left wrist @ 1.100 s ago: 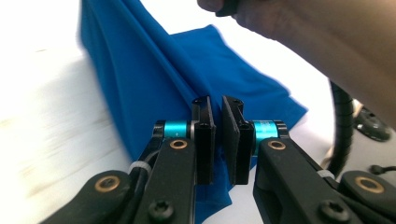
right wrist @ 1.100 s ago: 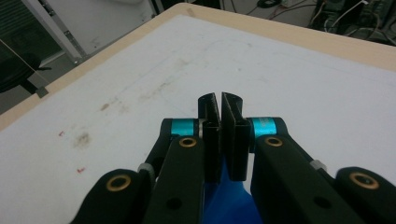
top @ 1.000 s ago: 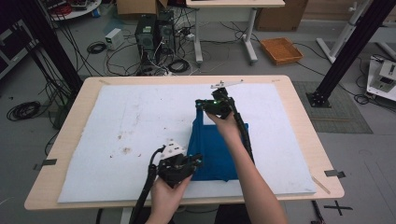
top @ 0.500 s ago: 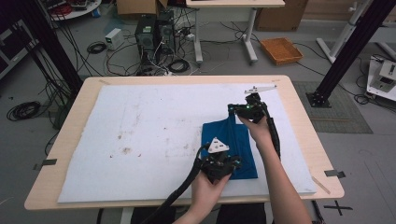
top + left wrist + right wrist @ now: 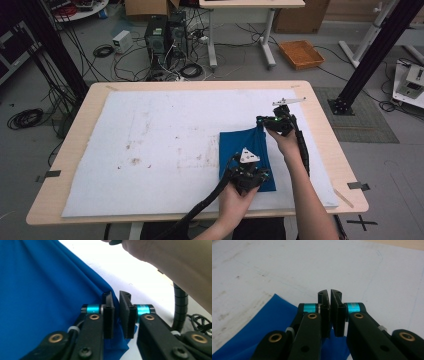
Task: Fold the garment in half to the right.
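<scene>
Blue cloth (image 5: 243, 152) lies flat on the white sheet (image 5: 150, 150) covering the desk (image 5: 320, 145), twd the right side, folded into a tall narrow rectangle w/ straight edges. Fabric is soft, matte, w/ shallow creases running diagonally in the left gripper view (image 5: 45, 290). The sheet is a thin, smooth white mat w/ brownish stains near its middle & faint pencil-like lines; the desk rim around it is pale wood w/ rounded corners.

Left hand-held gripper (image 5: 248, 175) sits at the cloth's near right corner; in its own view (image 5: 117, 315) the two flat black pads are clenched on the cloth's edge, fabric pinched up btwn them. Its jaws have just been opening a little, yet the cloth is gripped btwn the pads. Grey 3-cornered plate on top, ribbed black cable trailing off twd the near desk edge.

Right hand-held gripper (image 5: 272, 122) is at the cloth's far right corner; in its own view (image 5: 330, 315) the pads are clenched w/ only a sliver of gap, blue cloth (image 5: 262, 325) tucked under & btwn their base, so grasping that corner. Jaw arms: hard black plastic, brass-coloured pivots, teal metal collars.

On the floor beyond the desk: shallow orange tray (image 5: 301, 53), contents can't tell.
</scene>
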`<state>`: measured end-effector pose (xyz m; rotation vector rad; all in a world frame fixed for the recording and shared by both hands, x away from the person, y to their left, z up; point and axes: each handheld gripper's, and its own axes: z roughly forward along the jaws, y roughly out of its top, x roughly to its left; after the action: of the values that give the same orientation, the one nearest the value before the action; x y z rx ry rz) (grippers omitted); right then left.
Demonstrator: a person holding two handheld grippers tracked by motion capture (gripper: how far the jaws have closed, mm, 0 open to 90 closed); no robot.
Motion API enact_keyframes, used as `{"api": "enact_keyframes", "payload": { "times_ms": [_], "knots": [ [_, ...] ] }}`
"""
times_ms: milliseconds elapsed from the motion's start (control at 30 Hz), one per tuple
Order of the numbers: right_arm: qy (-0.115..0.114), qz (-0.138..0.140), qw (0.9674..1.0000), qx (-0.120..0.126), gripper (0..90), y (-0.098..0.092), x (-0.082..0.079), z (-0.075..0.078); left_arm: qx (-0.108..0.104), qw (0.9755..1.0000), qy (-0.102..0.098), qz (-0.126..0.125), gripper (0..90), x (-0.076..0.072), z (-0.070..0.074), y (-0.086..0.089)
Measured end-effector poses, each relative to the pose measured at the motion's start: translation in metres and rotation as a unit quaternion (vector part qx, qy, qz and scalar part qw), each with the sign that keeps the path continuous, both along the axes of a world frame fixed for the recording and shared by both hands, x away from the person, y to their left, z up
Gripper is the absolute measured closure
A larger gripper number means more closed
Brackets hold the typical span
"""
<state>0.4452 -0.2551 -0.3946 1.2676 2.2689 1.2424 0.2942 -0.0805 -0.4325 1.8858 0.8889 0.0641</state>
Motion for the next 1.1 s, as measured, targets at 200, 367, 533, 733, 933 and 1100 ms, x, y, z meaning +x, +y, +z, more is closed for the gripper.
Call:
{"api": "enact_keyframes", "payload": {
  "times_ms": [200,367,533,733,933,1100],
  "knots": [
    [-0.013,-0.022,0.9992,-0.031,79.7,0.001,-0.001,0.0,-0.034,0.9984,-0.044,-0.009,54.4,-0.004,0.007,0.011],
    [-0.005,-0.05,0.9982,-0.032,65.4,-0.007,-0.005,0.001,-0.038,0.9965,-0.075,-0.001,51.3,-0.009,0.023,0.037],
    [-0.015,-0.047,0.9984,-0.026,69.2,-0.006,-0.021,-0.002,-0.031,0.9953,-0.088,0.024,51.3,-0.008,0.033,0.078],
    [0.008,-0.055,0.9981,-0.026,71.9,-0.003,-0.027,-0.02,-0.013,0.994,-0.089,0.063,51.3,-0.01,0.036,0.133],
    [0.011,-0.065,0.9976,-0.023,90.0,-0.006,-0.029,-0.026,-0.002,0.9923,-0.082,0.092,51.3,-0.013,0.033,0.174],
    [0.013,-0.088,0.996,-0.009,90.0,-0.018,-0.032,-0.03,-0.002,0.9917,-0.075,0.105,51.3,-0.016,0.027,0.195]
  ]
}}
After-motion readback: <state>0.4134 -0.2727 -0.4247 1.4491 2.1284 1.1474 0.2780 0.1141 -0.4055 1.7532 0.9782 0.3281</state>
